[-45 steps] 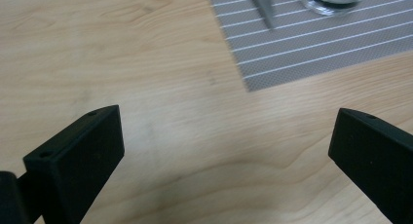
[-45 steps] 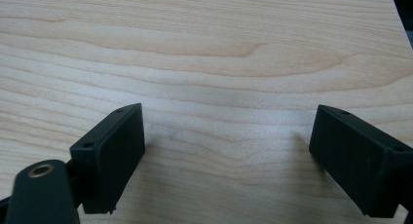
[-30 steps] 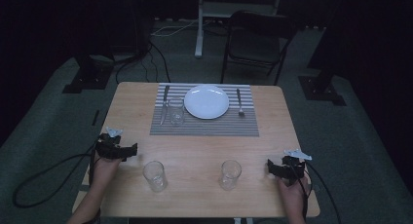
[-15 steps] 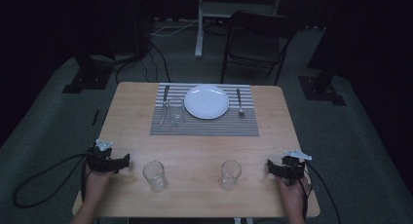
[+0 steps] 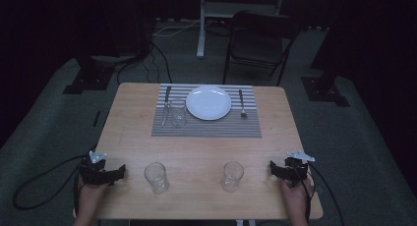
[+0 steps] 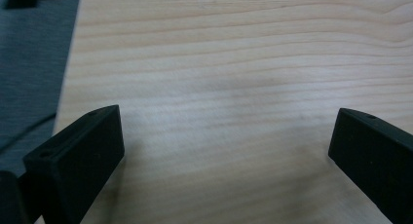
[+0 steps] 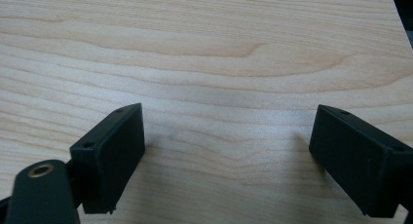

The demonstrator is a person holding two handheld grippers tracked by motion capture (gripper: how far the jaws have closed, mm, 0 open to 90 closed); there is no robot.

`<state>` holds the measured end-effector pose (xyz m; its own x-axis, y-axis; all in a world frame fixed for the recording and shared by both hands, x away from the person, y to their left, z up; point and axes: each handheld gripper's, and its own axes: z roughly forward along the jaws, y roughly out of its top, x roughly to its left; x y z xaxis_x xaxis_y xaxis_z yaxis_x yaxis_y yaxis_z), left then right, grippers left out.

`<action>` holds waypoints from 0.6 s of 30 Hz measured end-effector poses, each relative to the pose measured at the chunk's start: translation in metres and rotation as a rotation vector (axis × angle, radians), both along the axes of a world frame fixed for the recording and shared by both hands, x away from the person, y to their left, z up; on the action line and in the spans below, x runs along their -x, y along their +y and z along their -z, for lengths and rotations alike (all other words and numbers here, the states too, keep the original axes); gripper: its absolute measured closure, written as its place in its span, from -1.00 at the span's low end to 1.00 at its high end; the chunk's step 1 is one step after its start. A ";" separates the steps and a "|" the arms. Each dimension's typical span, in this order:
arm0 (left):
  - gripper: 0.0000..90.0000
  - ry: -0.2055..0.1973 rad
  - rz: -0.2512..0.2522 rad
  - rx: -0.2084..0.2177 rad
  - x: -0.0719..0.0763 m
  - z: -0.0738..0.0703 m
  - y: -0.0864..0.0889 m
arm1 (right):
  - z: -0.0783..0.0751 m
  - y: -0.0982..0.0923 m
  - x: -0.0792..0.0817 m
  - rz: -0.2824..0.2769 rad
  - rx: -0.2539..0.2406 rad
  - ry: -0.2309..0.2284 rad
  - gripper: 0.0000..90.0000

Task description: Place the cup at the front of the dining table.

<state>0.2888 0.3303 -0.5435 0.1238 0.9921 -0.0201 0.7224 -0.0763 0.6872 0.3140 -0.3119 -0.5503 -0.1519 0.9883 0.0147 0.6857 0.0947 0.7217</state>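
Two empty clear glasses stand near the front of the wooden table [image 5: 196, 150]: the left glass [image 5: 156, 177] and the right glass [image 5: 232, 176]. My left gripper [image 5: 120, 171] rests at the table's near-left edge, its jaws pointing toward the left glass and a short gap away from it. My right gripper [image 5: 273, 168] rests at the near-right, its jaws pointing toward the right glass. In the left gripper view, the left gripper [image 6: 229, 131] is open wide over bare wood. In the right gripper view, the right gripper [image 7: 229, 131] is likewise open with nothing between its jaws.
At the far side lies a striped placemat [image 5: 206, 125] with a white plate [image 5: 208, 102], a third glass [image 5: 178, 112], a knife [image 5: 166, 100] on its left and a fork [image 5: 241, 103] on its right. A chair [image 5: 258, 44] stands behind the table.
My left gripper has drawn back toward the near-left edge of the table, away from the left glass. The right gripper has stayed put.
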 end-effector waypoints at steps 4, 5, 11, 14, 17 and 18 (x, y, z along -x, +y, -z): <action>-1.00 -0.001 -0.016 -0.009 0.006 0.002 0.003 | 0.000 0.000 0.000 0.000 0.000 0.000 -0.72; -1.00 -0.006 -0.020 0.005 0.006 0.002 0.004 | 0.000 0.000 0.000 0.000 0.000 0.000 -0.72; -1.00 0.003 -0.021 -0.032 0.008 0.003 0.000 | 0.000 0.000 0.000 0.000 0.000 0.000 -0.72; -1.00 0.002 -0.029 -0.032 0.008 0.003 -0.002 | 0.000 0.000 0.000 0.000 0.000 0.000 -0.72; -1.00 0.001 -0.035 -0.032 0.009 0.003 -0.003 | 0.000 0.000 0.000 0.000 0.000 0.000 -0.72; -1.00 0.001 -0.035 -0.032 0.009 0.003 -0.003 | 0.000 0.000 0.000 0.000 0.000 0.000 -0.72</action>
<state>0.2802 0.3275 -0.5463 0.0890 0.9960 0.0114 0.7254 -0.0727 0.6845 0.3141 -0.3119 -0.5503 -0.1519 0.9883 0.0148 0.6857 0.0946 0.7217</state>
